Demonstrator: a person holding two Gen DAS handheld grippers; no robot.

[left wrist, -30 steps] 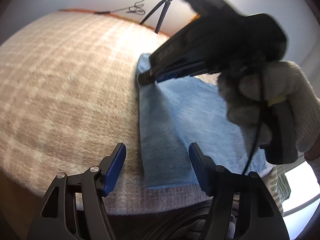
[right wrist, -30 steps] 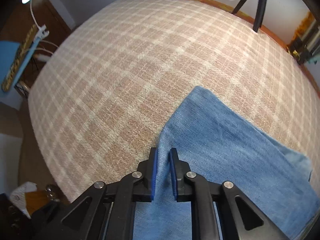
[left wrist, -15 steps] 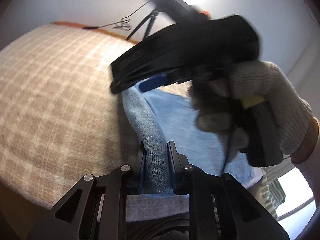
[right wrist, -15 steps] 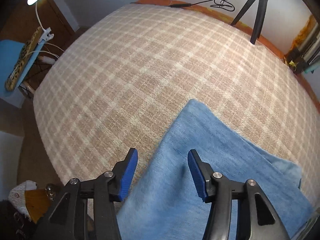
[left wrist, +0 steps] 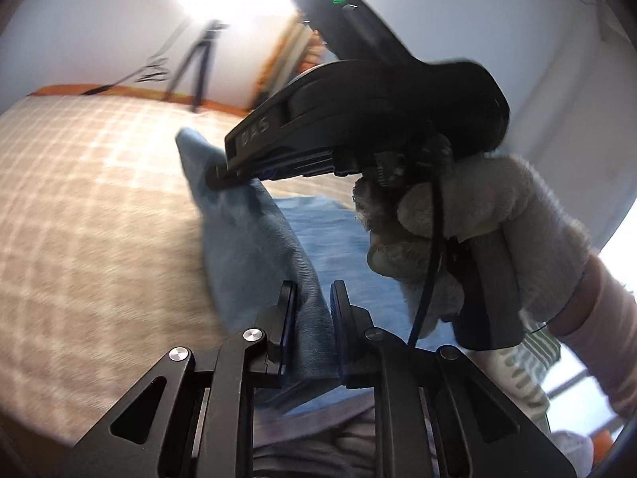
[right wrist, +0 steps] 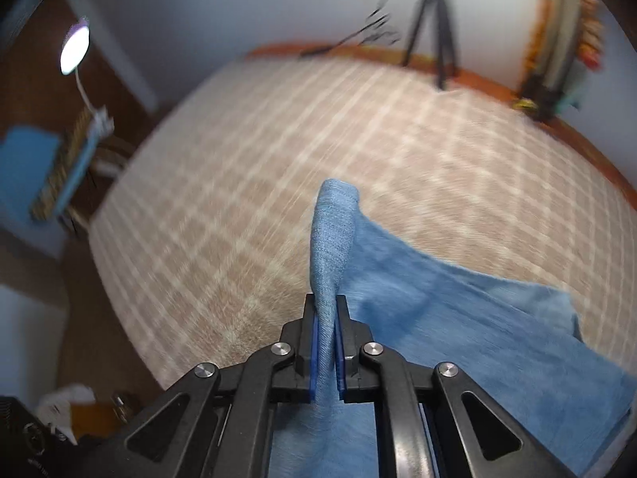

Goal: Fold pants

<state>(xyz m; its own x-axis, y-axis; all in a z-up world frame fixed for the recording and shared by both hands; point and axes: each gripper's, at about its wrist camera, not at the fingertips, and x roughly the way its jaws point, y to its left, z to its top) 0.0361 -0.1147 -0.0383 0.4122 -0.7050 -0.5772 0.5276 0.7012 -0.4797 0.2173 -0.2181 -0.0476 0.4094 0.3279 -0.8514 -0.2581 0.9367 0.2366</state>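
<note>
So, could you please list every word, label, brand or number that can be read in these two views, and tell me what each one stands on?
"DAS": raised letters on the black side of the right gripper, seen in the left wrist view; the first letter is blurred, so it is uncertain.
Nothing else is legible: the pants, the checked blanket and the left gripper show no lettering, and the items at the room's edges are too blurred to read.

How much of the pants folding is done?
Done: the pants look doubled already, lying as a narrow strip on the bed. In hand: the left claw and right claw each pinch one edge, lifting it. Left: carrying that edge across and laying it flat.
</note>
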